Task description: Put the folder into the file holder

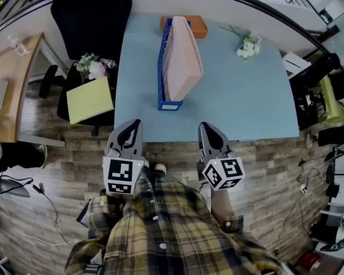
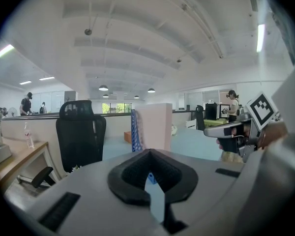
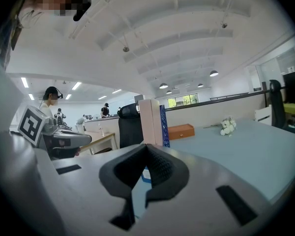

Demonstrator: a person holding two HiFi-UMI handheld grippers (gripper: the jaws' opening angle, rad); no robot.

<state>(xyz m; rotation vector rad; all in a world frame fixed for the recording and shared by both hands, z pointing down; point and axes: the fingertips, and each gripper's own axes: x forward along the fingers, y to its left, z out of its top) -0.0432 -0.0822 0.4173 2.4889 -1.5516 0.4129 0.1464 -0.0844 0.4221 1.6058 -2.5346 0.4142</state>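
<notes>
Pink folder stood in blue file holder, mid-tabletop. Placement judged done. Left claw and right claw both clenched, empty, at near edge. Next: only retreat, if anything.

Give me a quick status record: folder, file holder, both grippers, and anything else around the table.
folder: pink folder stands inside the file holder
file holder: blue, upright on the table
left gripper: shut, empty, at the table's near edge
right gripper: shut, empty, at the near edge
also on table: orange box behind the holder; white flowers
chair: yellow folder on the seat
</notes>
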